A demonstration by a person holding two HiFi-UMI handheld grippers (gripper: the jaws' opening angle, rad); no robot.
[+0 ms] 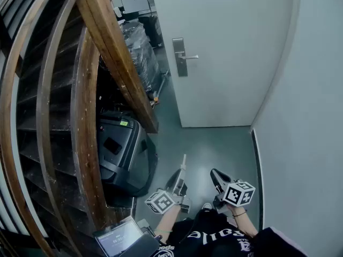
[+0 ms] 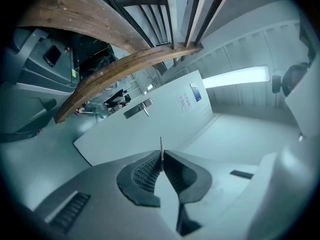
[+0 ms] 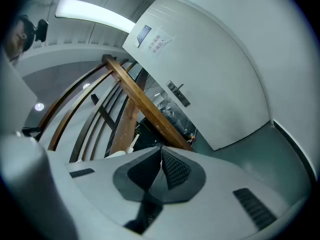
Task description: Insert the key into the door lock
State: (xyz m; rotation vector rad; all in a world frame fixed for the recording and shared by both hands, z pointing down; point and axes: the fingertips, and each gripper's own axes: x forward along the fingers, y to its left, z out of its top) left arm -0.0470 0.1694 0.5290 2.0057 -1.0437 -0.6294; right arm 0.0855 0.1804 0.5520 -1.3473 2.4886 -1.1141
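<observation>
1. Left gripper [image 1: 180,182]: in the left gripper view [image 2: 161,160] I read the jaws as closed on the key [image 2: 161,146]. The ribbed pads [image 2: 145,171] press on both flat sides of the blade. The thin blade stands out past the fingertips, edge-on to the camera. In the head view the key [image 1: 184,165] shows as a pale strip running forward from the jaws over the floor [image 1: 214,143].

2. Right gripper [image 1: 214,172]: in the right gripper view [image 3: 161,152] the jaws stand together with the tips touching, and I see nothing between them. It is held just beside the left gripper, low in the head view.

3. Door [image 1: 236,63]: white and closed. The lock [image 1: 179,57] is a metal plate with a lever, near the door's left edge.

4. Key to lock: well apart. In the left gripper view the lock [image 2: 138,109] lies above and left of the blade tip.

5. Surroundings: a wooden stair rail [image 1: 115,52] fills the left side. A black case [image 1: 126,154] sits under it on the floor, and a laptop [image 1: 120,239] shows at the bottom edge.
</observation>
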